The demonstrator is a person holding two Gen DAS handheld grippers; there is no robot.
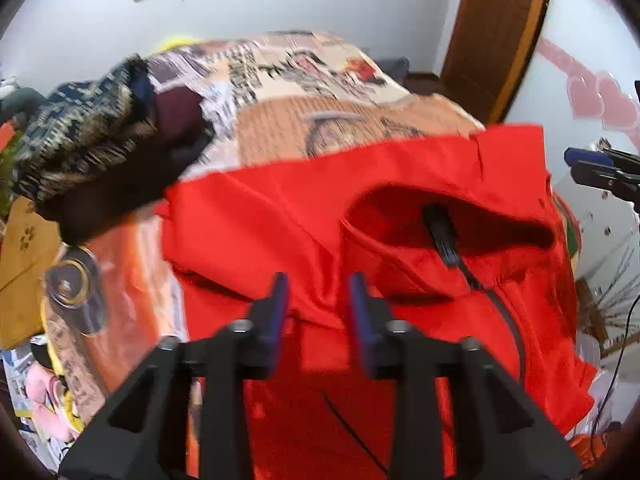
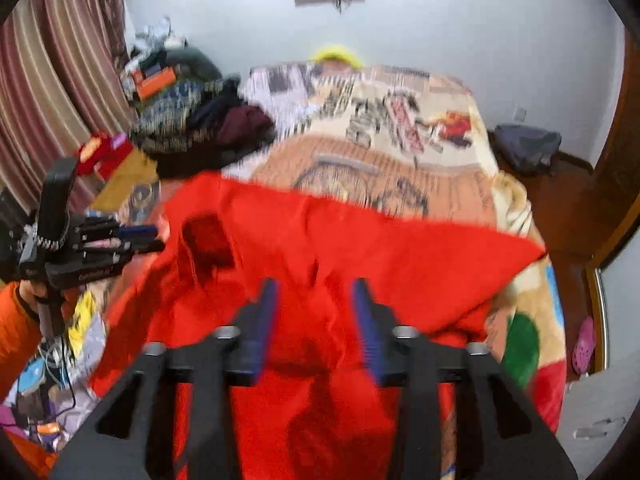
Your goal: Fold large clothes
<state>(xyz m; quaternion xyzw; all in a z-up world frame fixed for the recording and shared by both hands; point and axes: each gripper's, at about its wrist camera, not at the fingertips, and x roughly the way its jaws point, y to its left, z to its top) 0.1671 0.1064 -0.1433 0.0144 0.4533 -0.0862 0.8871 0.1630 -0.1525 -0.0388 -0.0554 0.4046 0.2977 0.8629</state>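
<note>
A bright red jacket of smooth, thin fabric (image 1: pixel 288 216) lies spread over the lower and middle part of both frames, on a bed covered with a cream and orange blanket printed with black lettering and pictures (image 1: pixel 304 76). In the left wrist view its hood or collar opening gapes at centre right, with a dark zipper (image 1: pixel 444 240) running down from it. In the right wrist view the red cloth (image 2: pixel 360 248) fills the centre, its far edge slanting toward the right of the frame.

The left gripper (image 1: pixel 319 292), black with blue finger pads, sits at lower centre of its own view, jaws apart with only red fabric showing in the gap; nothing is pinched. The right gripper (image 2: pixel 315 300) hangs likewise over the jacket, fingers spread wide and holding nothing.

A heap of dark patterned clothes (image 1: pixel 92 140) lies on the blanket at the upper left. A brown wooden door (image 1: pixel 496 32) stands at the upper right, and striped curtains (image 2: pixel 52 80) hang at the left of the right wrist view.
</note>
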